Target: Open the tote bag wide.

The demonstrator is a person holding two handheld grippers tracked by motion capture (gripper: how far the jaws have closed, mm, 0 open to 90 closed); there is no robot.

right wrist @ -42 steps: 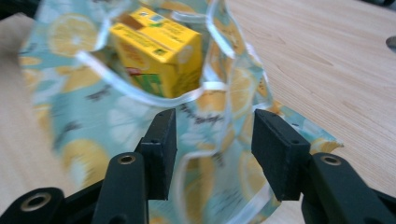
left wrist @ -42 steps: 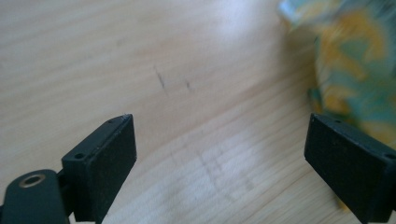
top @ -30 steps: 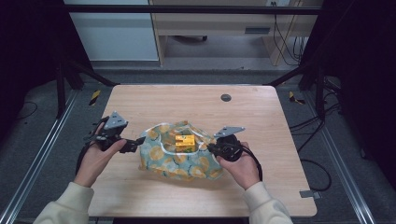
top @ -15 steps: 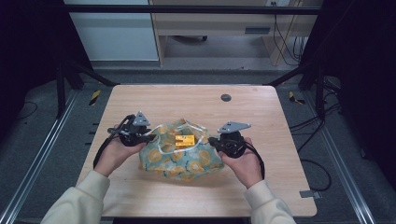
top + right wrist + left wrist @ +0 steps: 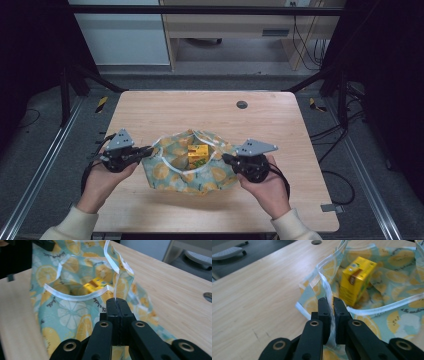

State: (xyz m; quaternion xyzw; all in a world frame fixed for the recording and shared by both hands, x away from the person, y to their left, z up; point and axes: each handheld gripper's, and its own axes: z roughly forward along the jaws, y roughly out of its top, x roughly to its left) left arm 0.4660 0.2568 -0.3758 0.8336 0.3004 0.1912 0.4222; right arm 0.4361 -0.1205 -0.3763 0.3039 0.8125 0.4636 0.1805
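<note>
A lemon-print bag (image 5: pixel 187 170) lies open at the middle of the table (image 5: pixel 280 125), nearer the person's edge, with a yellow box (image 5: pixel 198 155) standing inside it. The high view shows both hands at the bag's sides: the left gripper (image 5: pixel 148 151) at its left rim and the right gripper (image 5: pixel 226 158) at its right rim, well apart, the mouth spread between them. It also shows a dark round hole (image 5: pixel 242 104) in the tabletop beyond the bag. The left gripper view gives what the high view cannot: the jaws have just been closing and now pinch the bag's white-edged rim (image 5: pixel 327 293) between their pads, the box just beyond them, tilted and slightly blurred. The right gripper view shows that gripper (image 5: pixel 116 305) clamped on the opposite rim, its jaws pressed together with a thin fold of cloth rising from between them. There the box is half hidden down inside the bag, and the left gripper (image 5: pixel 41 243) appears dark at the far rim.
</note>
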